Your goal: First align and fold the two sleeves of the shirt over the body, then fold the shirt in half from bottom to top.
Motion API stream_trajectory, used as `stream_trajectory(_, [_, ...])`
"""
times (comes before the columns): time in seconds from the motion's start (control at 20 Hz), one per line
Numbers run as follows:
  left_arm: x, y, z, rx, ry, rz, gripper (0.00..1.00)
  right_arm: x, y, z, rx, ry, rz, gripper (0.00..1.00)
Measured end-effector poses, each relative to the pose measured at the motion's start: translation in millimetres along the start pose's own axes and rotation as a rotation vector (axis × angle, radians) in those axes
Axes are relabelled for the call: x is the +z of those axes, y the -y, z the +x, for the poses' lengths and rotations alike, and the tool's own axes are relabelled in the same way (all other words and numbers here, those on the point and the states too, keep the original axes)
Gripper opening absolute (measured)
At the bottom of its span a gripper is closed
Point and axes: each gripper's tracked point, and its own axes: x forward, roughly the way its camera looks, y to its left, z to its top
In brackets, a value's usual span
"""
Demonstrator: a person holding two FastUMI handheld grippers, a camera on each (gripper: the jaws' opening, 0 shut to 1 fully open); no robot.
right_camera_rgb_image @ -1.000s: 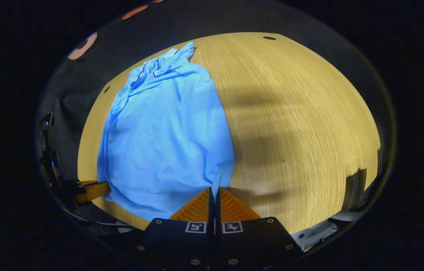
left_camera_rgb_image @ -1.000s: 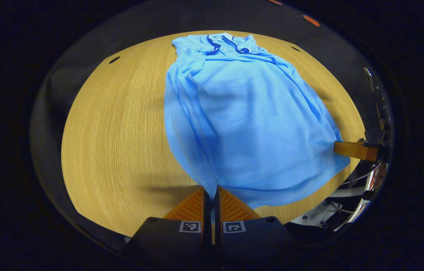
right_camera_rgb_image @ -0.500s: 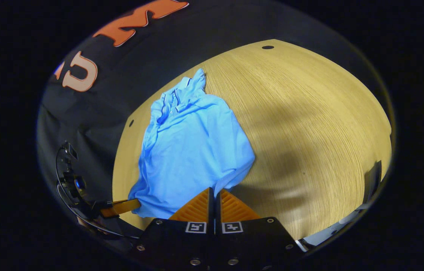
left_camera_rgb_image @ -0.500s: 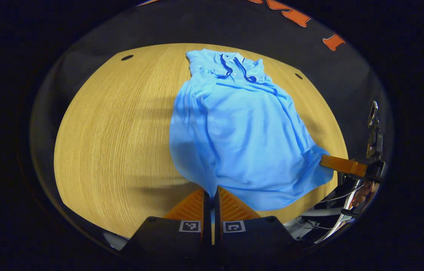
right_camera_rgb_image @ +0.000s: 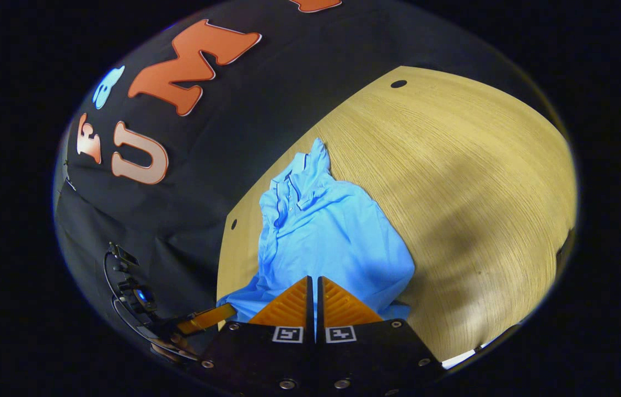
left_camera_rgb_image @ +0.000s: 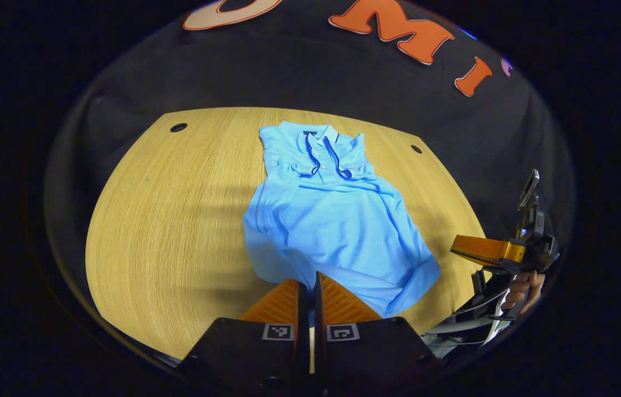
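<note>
A light blue polo shirt lies collar-far on the wooden table, narrow, with its sleeves tucked in over the body. My left gripper is shut on the near left part of the hem, which is raised off the table. At the right edge of the left gripper view, a hand holds my right gripper beside the hem's other corner. In the right gripper view the shirt spreads around my right gripper, which is shut with blue cloth between its fingers. The left gripper shows at lower left.
Bare wood lies left of the shirt and, in the right gripper view, to its right. Small dark holes mark the table's far corners. The black booth wall rises just behind the far edge.
Both grippers have risen and moved toward the collar with the hem held. The shirt's lower part has lifted and bunched, so the shirt looks shorter. More of the wall shows.
</note>
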Motion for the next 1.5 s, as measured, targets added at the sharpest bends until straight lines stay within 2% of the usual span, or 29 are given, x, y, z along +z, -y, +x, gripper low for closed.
stream_trajectory(0.15, [-2, 0, 1, -0.005, -0.018, 0.013, 0.07, -10, 23, -2, -0.107, -0.033, -0.150, 0.01])
stream_trajectory(0.25, [-3, -2, 0, 0.001, -0.020, 0.021, 0.07, -25, 34, -5, -0.143, -0.085, -0.165, 0.04])
stream_trajectory(0.3, [-4, -3, 0, 0.003, -0.021, 0.019, 0.07, -30, 38, -5, -0.151, -0.097, -0.163, 0.12])
stream_trajectory(0.4, [-6, -3, 0, 0.006, -0.026, 0.012, 0.07, -41, 35, -4, -0.123, -0.119, -0.155, 0.34])
stream_trajectory(0.45, [-6, -4, 0, 0.006, -0.027, 0.011, 0.07, -49, 36, -3, -0.113, -0.135, -0.156, 0.52])
stream_trajectory(0.55, [-7, -4, -2, 0.012, -0.030, 0.019, 0.07, -56, 42, 6, -0.128, -0.165, -0.195, 0.67])
stream_trajectory(0.6, [-8, -5, -3, 0.014, -0.031, 0.024, 0.07, -57, 48, 12, -0.149, -0.169, -0.225, 0.83])
stream_trajectory(0.65, [-8, -6, -3, 0.017, -0.032, 0.025, 0.07, -57, 52, 19, -0.164, -0.173, -0.249, 0.88])
stream_trajectory(0.75, [-11, -7, -5, 0.023, -0.037, 0.022, 0.07, -61, 49, 30, -0.162, -0.190, -0.265, 0.89])
stream_trajectory(0.8, [-12, -7, -5, 0.026, -0.039, 0.021, 0.07, -65, 49, 34, -0.163, -0.206, -0.259, 0.87])
stream_trajectory(0.85, [-12, -9, -6, 0.032, -0.040, 0.019, 0.07, -70, 49, 37, -0.161, -0.223, -0.246, 0.75])
stream_trajectory(0.9, [-12, -10, -8, 0.035, -0.041, 0.019, 0.08, -73, 49, 40, -0.160, -0.233, -0.230, 0.68])
stream_trajectory(0.95, [-12, -10, -8, 0.036, -0.038, 0.018, 0.07, -75, 47, 42, -0.146, -0.232, -0.210, 0.39])
stream_trajectory(1.0, [-12, -9, -10, 0.033, -0.036, 0.019, 0.07, -71, 44, 42, -0.136, -0.208, -0.179, 0.32])
stream_trajectory(1.05, [-10, -8, -12, 0.029, -0.033, 0.018, 0.07, -66, 40, 41, -0.112, -0.179, -0.143, 0.11])
stream_trajectory(1.15, [-7, -8, -13, 0.022, -0.024, 0.020, 0.07, -52, 28, 36, -0.044, -0.133, -0.058, 0.03])
stream_trajectory(1.35, [8, -6, -17, -0.001, 0.013, 0.030, 0.07, -20, 10, 19, 0.054, -0.047, 0.004, 0.01])
stream_trajectory(1.5, [26, -7, -18, -0.005, 0.046, 0.037, 0.07, 9, -2, 7, 0.079, 0.012, 0.007, 0.01])
